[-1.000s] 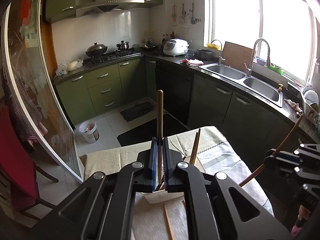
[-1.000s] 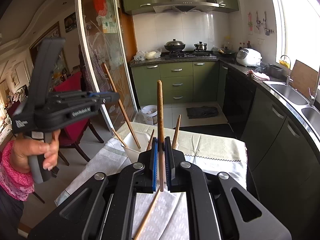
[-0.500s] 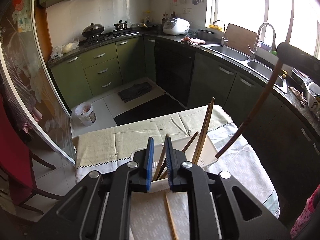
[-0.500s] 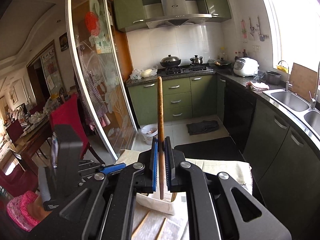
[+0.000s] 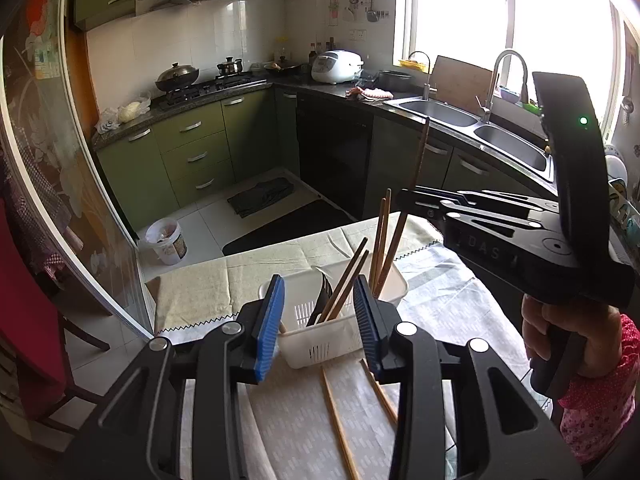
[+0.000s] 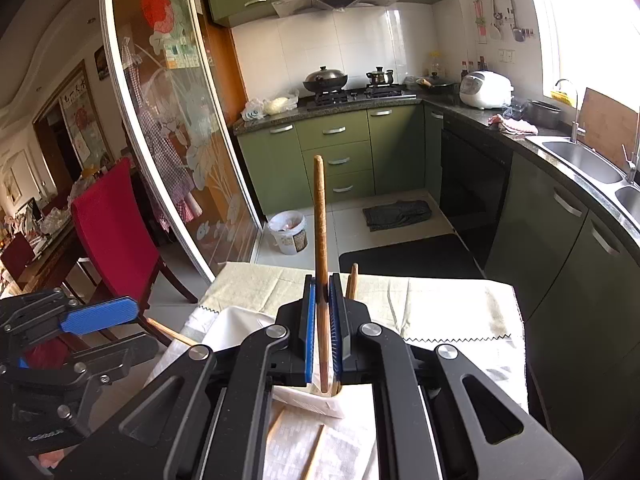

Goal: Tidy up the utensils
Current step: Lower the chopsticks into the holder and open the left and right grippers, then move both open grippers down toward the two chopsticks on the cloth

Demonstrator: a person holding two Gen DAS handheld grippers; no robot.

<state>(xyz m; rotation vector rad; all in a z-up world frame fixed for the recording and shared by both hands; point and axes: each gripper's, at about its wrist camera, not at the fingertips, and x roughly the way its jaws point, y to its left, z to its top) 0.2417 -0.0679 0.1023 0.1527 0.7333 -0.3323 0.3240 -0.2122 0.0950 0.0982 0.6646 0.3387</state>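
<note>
Green-cabinet kitchen behind, cloth-covered bench (image 5: 280,272) in front. One white slotted basket (image 5: 320,340) at centre of the bench, holding five wooden sticks: two chopsticks (image 5: 344,280) leaning toward 1 o'clock, two taller ones (image 5: 380,240) near upright, and one dark long chopstick (image 5: 416,168) pinched higher up. One black utensil (image 5: 322,300) also in the basket. Two loose chopsticks (image 5: 340,424) flat on the cloth at 6 o'clock of the basket. Left claw (image 5: 319,320) spread wide apart, blue pads on either side of the basket, gripping nothing. Right claw (image 6: 324,320) clamped on that single dark chopstick (image 6: 320,240), held upright, lower tip down inside the basket (image 6: 312,396).
</note>
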